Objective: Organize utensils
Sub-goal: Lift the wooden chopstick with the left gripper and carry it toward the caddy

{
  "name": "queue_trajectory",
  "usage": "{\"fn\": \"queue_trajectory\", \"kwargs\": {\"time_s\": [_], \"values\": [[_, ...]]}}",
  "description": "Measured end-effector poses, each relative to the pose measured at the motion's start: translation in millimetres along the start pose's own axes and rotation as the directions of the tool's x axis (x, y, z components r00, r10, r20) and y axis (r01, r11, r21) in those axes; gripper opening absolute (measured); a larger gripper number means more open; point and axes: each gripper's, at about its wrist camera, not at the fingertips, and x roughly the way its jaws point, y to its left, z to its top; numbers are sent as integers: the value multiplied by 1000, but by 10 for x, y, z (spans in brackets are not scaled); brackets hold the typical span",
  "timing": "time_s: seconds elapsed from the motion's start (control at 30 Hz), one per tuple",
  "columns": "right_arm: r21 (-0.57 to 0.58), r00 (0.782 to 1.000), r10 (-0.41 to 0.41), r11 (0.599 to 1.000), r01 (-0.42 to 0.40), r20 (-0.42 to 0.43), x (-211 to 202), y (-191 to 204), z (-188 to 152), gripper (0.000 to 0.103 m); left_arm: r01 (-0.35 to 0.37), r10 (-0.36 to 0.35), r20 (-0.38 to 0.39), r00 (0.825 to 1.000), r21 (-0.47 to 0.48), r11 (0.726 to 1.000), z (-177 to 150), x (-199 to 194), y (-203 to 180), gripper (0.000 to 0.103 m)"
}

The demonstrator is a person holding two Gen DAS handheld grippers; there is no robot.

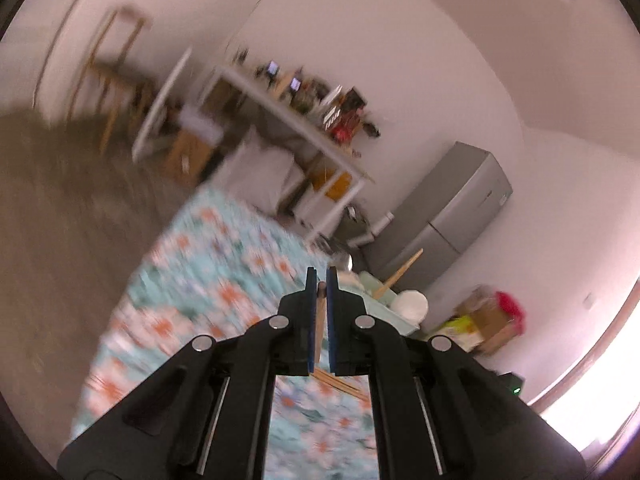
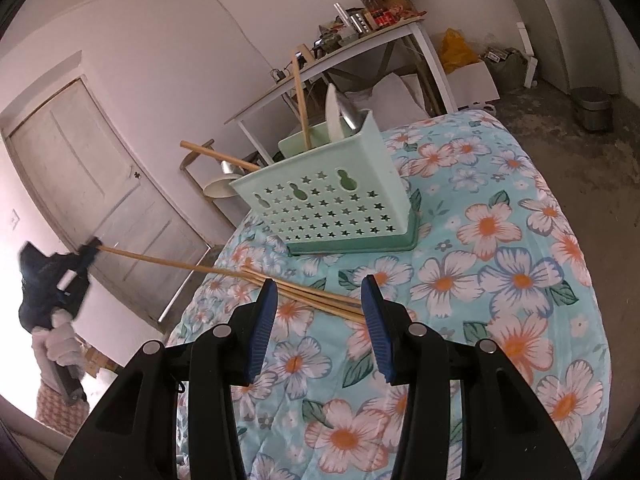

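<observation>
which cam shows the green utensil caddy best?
Right wrist view. The green utensil caddy stands whole and sharp on the floral cloth, star cutouts and the utensils inside visible. In the left wrist view only a blurred sliver of it shows behind the left gripper, which is shut on a chopstick.

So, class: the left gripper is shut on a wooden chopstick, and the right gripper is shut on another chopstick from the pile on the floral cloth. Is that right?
Not quite. The left gripper is shut on a wooden chopstick, but the right gripper is open and holds nothing; the pile lies on the floral cloth beyond it. The right wrist view shows this.
</observation>
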Motion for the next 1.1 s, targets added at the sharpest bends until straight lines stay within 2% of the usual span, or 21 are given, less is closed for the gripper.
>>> {"fn": "queue_trajectory", "kwargs": {"time_s": [0.07,0.13,0.27,0.4,0.67,0.8,1.1], "values": [[-12,1000,0,1000,0,-2,7,53,-10,43,-4,2,33,999,74,997,74,-154,-117,4],[-22,1000,-1,1000,1,-3,6,89,-19,43,-37,33,32,999,150,988,89,-185,-229,4],[-27,1000,-2,1000,2,2,-30,118,-42,43,-115,118,7,993,295,949,-43,-95,-447,4],[-23,1000,-9,1000,9,6,-66,115,-42,43,-125,137,-7,991,354,927,-190,28,-566,4],[-50,1000,-27,998,27,2,-106,201,-17,43,-105,110,-3,994,297,949,-234,25,-428,5],[-52,1000,-30,998,29,-8,-81,275,-53,43,-108,121,-23,992,309,945,-298,35,-385,5],[-115,999,-45,992,44,-9,-62,499,-59,43,-95,104,-16,994,291,952,-324,1,-322,5]]}}
